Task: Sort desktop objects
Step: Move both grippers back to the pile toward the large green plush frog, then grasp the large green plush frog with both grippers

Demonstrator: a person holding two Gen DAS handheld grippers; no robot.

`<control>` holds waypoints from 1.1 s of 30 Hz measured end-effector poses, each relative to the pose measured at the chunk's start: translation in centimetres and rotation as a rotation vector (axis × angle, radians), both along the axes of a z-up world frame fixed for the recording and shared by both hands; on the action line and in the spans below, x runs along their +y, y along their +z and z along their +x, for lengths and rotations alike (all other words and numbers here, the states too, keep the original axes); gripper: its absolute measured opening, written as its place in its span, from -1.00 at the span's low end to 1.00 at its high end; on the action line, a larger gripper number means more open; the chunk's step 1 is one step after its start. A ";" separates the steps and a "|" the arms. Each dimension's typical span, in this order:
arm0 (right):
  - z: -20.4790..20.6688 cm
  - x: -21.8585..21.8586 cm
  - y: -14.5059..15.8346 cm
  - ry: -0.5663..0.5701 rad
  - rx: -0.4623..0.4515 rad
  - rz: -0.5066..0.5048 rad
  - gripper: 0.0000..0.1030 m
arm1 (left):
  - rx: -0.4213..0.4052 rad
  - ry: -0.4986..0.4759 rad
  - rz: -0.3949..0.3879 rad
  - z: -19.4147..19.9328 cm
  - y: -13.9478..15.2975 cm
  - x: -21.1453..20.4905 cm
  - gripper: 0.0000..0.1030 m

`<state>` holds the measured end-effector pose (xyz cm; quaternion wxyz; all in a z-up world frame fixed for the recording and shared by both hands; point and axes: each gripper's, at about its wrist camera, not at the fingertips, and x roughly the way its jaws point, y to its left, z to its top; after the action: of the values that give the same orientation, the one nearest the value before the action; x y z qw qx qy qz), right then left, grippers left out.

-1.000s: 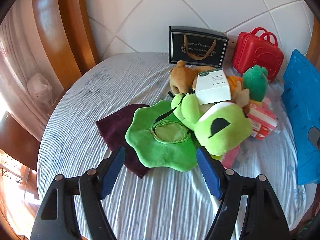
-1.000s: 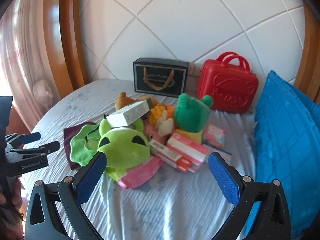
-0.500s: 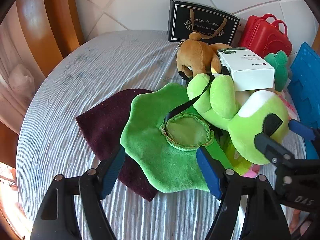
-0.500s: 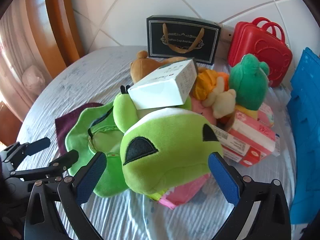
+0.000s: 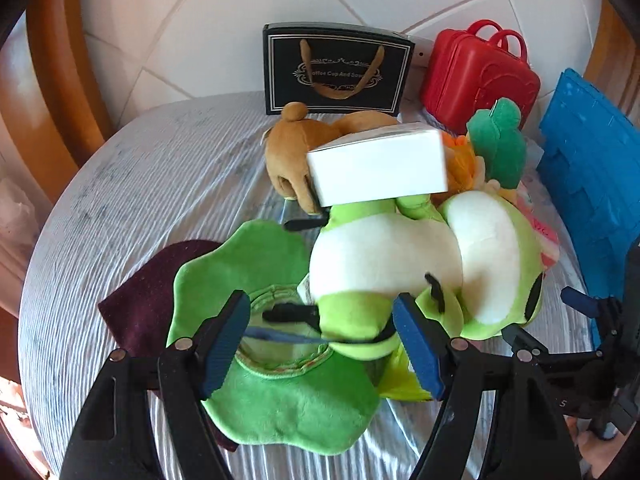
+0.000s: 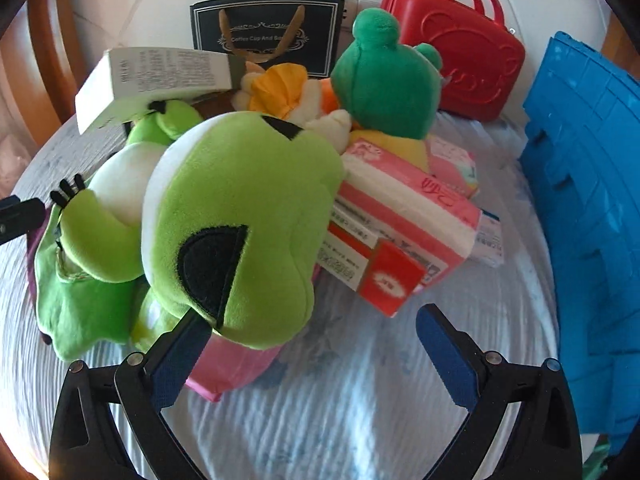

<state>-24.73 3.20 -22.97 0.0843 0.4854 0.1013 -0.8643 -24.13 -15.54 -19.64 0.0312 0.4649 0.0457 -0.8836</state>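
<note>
In the left wrist view, your left gripper [image 5: 320, 334] is hanging with its fingers spread wide and gripping nothing, one finger on either side of the frog toy's [image 5: 400, 264] green foot, above its floppy green hat [image 5: 256, 408]. A white box [image 5: 380, 168] is lying on top of the pile, against a brown plush toy [image 5: 292, 152], and a dark red cloth [image 5: 152, 300] is poking out under the hat towards the desk's left edge. At the far edge a black gift bag [image 5: 336, 68] and a red case [image 5: 480, 76] are standing against the wall. In the right wrist view, your right gripper [image 6: 312, 344] is also standing wide and empty; its left finger is sitting at the frog's head, though whether it is touching is unclear. Behind are a dark green plush toy [image 6: 384, 84], pink boxes [image 6: 408, 208] and an orange toy [image 6: 280, 84], with a blue crate [image 6: 584, 208] at the right edge. Everything is lying in one heap, so the sorting seems barely begun, with all of it left to do. The desk is wearing a wrinkled pale striped cloth [image 6: 360, 400], and white tiles and curved wooden trim are framing the room.
</note>
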 end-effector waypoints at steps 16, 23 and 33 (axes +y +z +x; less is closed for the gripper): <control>-0.7 -1.9 3.0 0.104 0.007 -0.187 1.00 | -0.147 -0.040 0.081 -0.7 -6.7 2.2 0.42; -2.2 -3.6 -0.2 0.090 -0.047 -0.188 0.99 | -0.122 -0.033 0.124 -1.0 -7.0 1.8 0.34; -1.4 -3.3 0.3 0.133 -0.046 -0.191 0.45 | -0.077 -0.035 0.057 0.1 -4.1 2.9 0.03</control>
<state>-26.09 -0.06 -22.69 0.1897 0.4868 0.0485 -0.8513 -23.98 -12.62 -23.71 0.0045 0.4998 0.0613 -0.8640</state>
